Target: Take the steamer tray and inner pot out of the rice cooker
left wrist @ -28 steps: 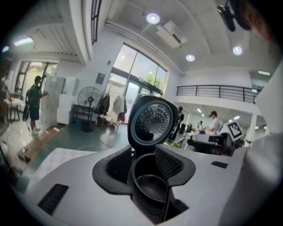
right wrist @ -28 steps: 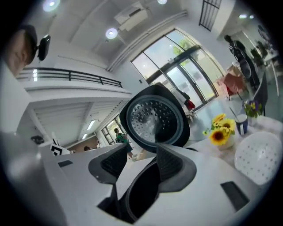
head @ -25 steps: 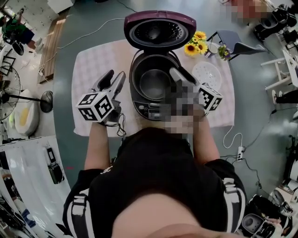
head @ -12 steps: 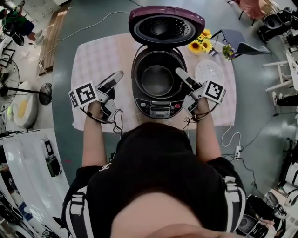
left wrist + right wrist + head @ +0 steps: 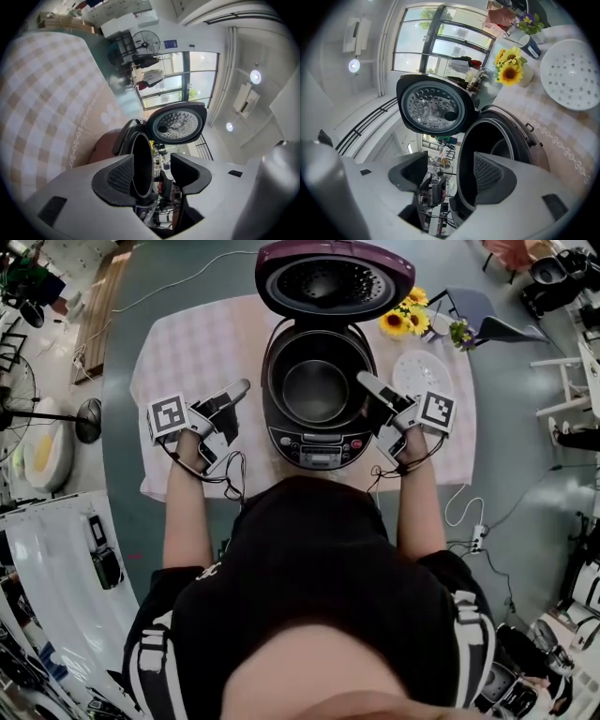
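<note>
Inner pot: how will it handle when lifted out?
Inner pot looks rigid metal and empty, so probably light. Smooth glossy wall, thin rim: may slip in a pinch. Seated deep in the rice cooker; likely needs a straight lift.

rice cooker (image 5: 319, 444) shell is showing glossy maroon plastic, with a smooth dark panel at the front. lid (image 5: 335, 282) liner is reading as bright dimpled metal. inner pot (image 5: 316, 390) is looking like smooth, dark, matt-coated metal. steamer tray (image 5: 419, 381) is coming across as white perforated plastic with a satin finish. tablecloth (image 5: 197, 352) is looking like matt checked cloth. floor (image 5: 122, 474) is showing a smooth grey-green finish with a slight sheen.
</note>
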Demonstrator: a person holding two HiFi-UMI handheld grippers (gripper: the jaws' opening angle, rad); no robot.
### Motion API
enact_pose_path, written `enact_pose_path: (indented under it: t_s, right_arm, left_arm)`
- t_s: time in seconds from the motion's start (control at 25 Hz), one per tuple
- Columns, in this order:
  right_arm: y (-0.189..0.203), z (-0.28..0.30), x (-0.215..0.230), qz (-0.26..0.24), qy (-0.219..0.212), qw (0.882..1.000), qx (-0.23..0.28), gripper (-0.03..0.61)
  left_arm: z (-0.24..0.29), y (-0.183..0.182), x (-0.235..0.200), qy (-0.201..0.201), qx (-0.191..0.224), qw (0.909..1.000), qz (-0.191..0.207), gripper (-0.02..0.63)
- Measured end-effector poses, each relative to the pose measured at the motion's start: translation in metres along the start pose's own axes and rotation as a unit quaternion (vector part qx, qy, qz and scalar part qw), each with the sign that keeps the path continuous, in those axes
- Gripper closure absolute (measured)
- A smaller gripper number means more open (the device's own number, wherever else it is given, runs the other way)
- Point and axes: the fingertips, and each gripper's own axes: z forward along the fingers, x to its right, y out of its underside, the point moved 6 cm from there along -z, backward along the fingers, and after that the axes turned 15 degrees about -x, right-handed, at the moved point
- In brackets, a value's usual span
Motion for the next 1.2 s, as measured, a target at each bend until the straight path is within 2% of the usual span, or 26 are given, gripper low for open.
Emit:
enact_pose_path:
  t_s: [0.12, 0.28, 0.72, 0.88, 1.2]
  right_arm:
    - [-0.001, -0.008, 0.002, 0.008, -0.001, 1.000, 0.007, 0.293]
    - [-0.002, -0.018, 0.010, 0.013, 0.007, 1.000, 0.012, 0.293]
    - [-0.003, -0.034, 0.041, 0.042, 0.057, 0.997, 0.016, 0.295]
    - [-0.001, -0.033, 0.048, 0.050, 0.048, 0.998, 0.010, 0.295]
    - [-0.002, -0.027, 0.051, 0.037, 0.053, 0.998, -0.026, 0.303]
  left_arm:
    - [0.008, 0.002, -0.003, 0.017, -0.008, 0.9998, -0.012, 0.391]
    - [0.021, 0.004, -0.007, 0.020, -0.021, 0.9994, -0.020, 0.391]
    - [0.050, 0.000, -0.018, -0.012, -0.078, 0.9966, -0.025, 0.391]
    - [0.051, -0.001, -0.026, -0.029, -0.082, 0.9954, -0.038, 0.391]
    - [0.055, -0.007, -0.024, -0.032, -0.093, 0.9948, -0.025, 0.405]
